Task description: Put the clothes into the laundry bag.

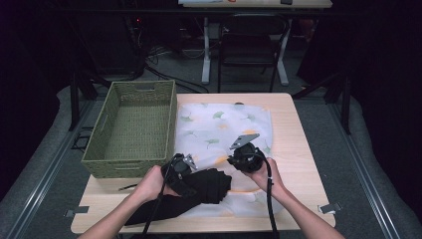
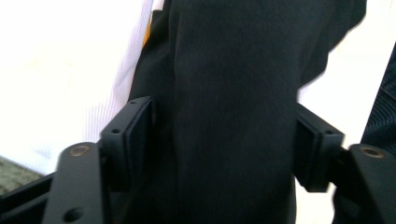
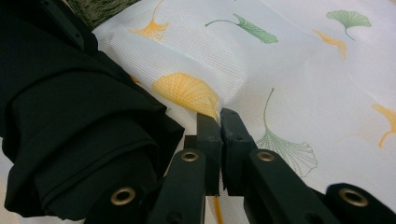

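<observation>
A white cloth printed with green and yellow ginkgo leaves lies spread on the wooden table. A rolled black garment rests on its near edge. My left gripper reaches into that roll. In the left gripper view its jaws stand apart with the black garment loosely between them. My right gripper sits just right of the roll. In the right gripper view it is shut, pinching a puckered fold of the white cloth beside the black garment.
A green woven basket stands on the table's left half, touching the cloth's left edge. Bare wood shows to the right of the cloth. Beyond the table are a chair, desk legs and cables on the dark floor.
</observation>
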Demonstrator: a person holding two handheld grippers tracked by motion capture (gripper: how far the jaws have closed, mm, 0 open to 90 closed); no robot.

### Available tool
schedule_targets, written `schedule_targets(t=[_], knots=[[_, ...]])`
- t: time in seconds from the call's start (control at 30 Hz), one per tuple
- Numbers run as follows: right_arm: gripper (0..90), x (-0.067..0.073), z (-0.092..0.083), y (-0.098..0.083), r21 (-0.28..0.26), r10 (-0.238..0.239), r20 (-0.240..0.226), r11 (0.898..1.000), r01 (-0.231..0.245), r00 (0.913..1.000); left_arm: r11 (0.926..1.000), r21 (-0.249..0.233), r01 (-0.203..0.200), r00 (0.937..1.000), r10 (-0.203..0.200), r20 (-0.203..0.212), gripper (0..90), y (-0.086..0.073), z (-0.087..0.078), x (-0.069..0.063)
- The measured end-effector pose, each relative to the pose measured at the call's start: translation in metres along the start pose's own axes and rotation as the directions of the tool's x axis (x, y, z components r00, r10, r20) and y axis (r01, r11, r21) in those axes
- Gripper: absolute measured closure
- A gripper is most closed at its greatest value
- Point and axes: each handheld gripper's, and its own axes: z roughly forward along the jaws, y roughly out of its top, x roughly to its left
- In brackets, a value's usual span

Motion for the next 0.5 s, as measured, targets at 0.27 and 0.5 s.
schedule_targets(t=[0.27, 0.5], knots=[[87.8, 0.000, 0.000, 0.000, 0.000, -0.001, 0.001, 1.000, 0.001, 1.0000, 0.9993, -0.023, -0.028, 0.9995, 0.028, 0.015, 36.8, -0.011, -0.002, 0.000], [87.8, 0.001, -0.001, 0.001, 0.001, 0.001, -0.003, 1.000, -0.001, 1.0000, 0.9983, -0.056, -0.018, 0.9998, 0.018, -0.009, 63.1, -0.017, 0.003, -0.002]])
